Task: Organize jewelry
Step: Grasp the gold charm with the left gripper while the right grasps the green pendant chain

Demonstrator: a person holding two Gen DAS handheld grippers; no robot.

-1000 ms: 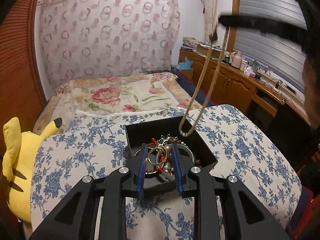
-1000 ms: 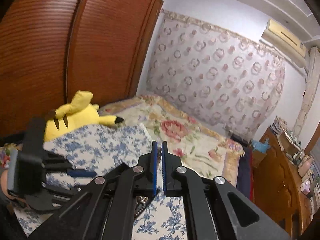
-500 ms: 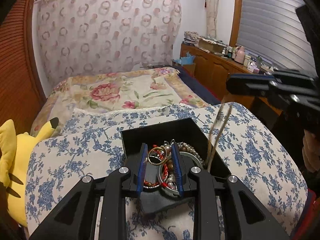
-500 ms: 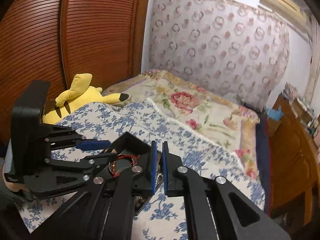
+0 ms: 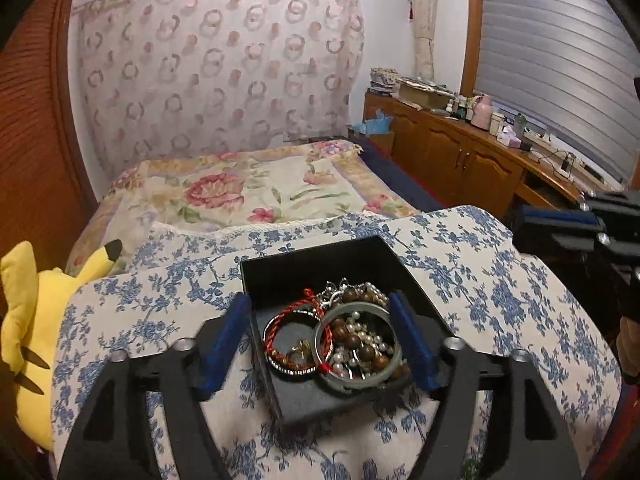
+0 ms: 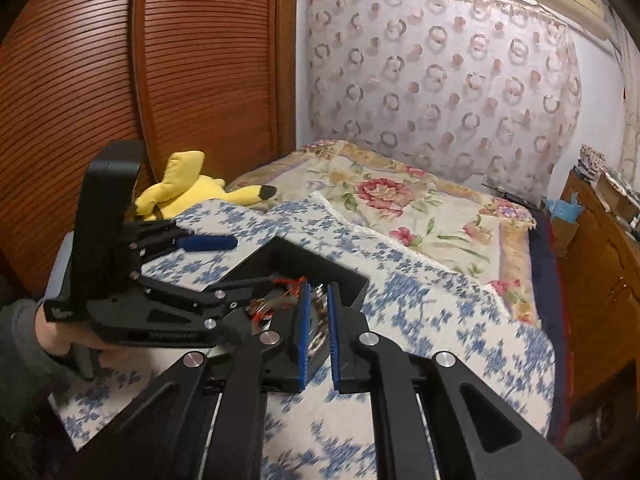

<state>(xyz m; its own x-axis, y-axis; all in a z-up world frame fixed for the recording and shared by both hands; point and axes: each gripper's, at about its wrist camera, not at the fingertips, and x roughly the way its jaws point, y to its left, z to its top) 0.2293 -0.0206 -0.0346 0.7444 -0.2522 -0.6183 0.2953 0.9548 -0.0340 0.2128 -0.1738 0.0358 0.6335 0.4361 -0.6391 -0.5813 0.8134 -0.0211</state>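
A black open box (image 5: 276,272) sits on a blue-flowered cushion (image 5: 500,300). It holds a red cord bracelet (image 5: 276,330), a grey-green bangle (image 5: 390,358), brown beads and pearls (image 5: 356,342). My left gripper (image 5: 324,338) is open wide, its blue fingers on either side of the box's near half, holding nothing. In the right wrist view the box (image 6: 316,260) lies just beyond my right gripper (image 6: 318,334), whose jaws stand slightly apart with nothing between them. The right gripper also shows at the right edge of the left wrist view (image 5: 560,220). The left gripper shows in the right wrist view (image 6: 208,264).
A yellow plush toy (image 5: 28,320) lies left of the cushion, also in the right wrist view (image 6: 180,192). A floral bedspread (image 5: 240,196) lies behind. A wooden cabinet (image 5: 460,160) with small items stands at the right. A wooden wardrobe (image 6: 120,80) is at the left.
The long tan necklace that hung from my right gripper is gone from view. The right gripper has come down and opened slightly. My left gripper has opened wide around the box.
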